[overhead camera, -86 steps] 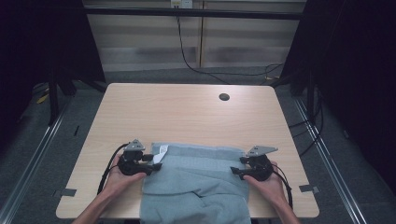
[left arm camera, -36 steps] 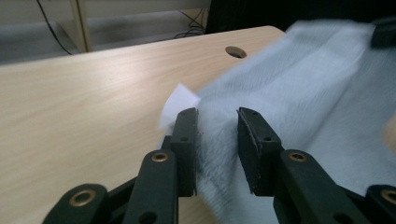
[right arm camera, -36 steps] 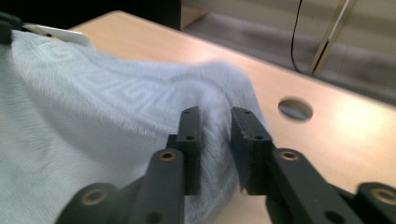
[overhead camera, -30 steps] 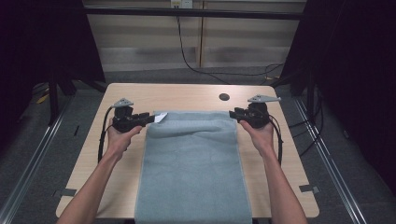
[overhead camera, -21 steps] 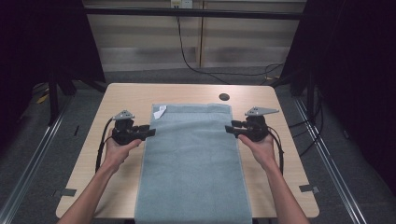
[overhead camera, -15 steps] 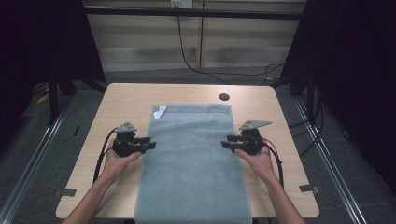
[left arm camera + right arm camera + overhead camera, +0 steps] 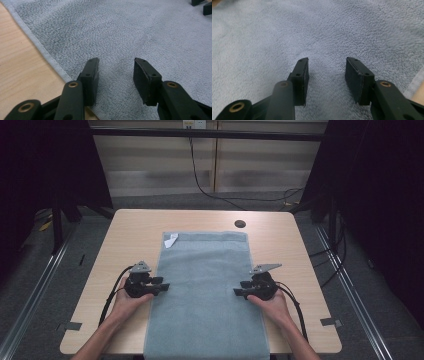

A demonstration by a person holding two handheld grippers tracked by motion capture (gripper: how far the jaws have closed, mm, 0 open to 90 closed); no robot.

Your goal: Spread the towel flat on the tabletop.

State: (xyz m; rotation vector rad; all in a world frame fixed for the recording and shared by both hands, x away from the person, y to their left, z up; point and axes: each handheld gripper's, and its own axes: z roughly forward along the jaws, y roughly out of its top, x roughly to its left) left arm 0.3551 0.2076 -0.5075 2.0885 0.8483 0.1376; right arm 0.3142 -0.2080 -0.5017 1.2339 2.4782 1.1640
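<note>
Grey towel (image 7: 207, 295) now lies flat lengthwise on worktop (image 7: 125, 240), near end over the front edge. Left tool (image 7: 159, 287) and right tool (image 7: 241, 292) have pulled back from far corners to mid-edges, jaws just opening, gaping, nothing gripped.

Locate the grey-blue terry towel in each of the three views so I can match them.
High view: the grey-blue terry towel lies flat down the middle of the wooden table, its near end over the front edge.
Left gripper view: it covers the right and top, with its hemmed edge running diagonally at left.
Right gripper view: it spans nearly the whole picture.
Shared landmark: the towel's looped pile.
</note>
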